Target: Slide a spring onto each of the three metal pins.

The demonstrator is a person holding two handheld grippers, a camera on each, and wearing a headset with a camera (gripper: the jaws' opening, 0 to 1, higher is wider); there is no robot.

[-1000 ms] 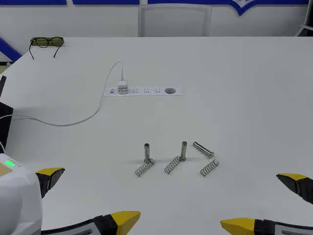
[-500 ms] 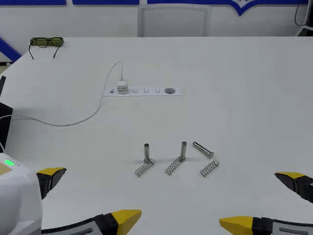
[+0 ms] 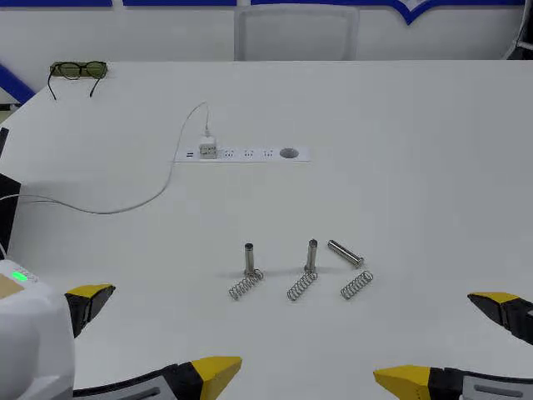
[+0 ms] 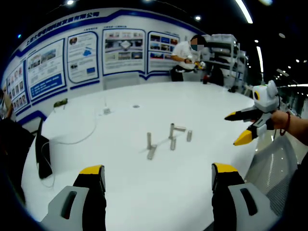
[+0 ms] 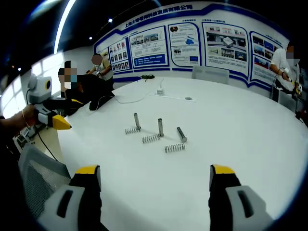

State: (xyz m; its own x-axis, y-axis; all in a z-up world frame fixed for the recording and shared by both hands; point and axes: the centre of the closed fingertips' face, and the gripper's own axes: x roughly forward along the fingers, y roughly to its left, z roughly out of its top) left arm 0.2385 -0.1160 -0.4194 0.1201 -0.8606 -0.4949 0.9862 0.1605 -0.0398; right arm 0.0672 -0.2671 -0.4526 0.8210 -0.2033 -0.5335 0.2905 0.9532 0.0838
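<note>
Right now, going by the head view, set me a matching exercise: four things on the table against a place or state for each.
Things:
1. left pin
2. right pin
3. glasses
4. power strip

Place or state:
A. lying flat
B. far left corner
C. standing upright
D. has a white plug in it

Pairs: 1-C, 2-A, 3-B, 4-D.

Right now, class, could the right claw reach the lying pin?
Probably yes: the right claw is open and faces the lying pin across the table, with just one spring lying in front of it.
</note>
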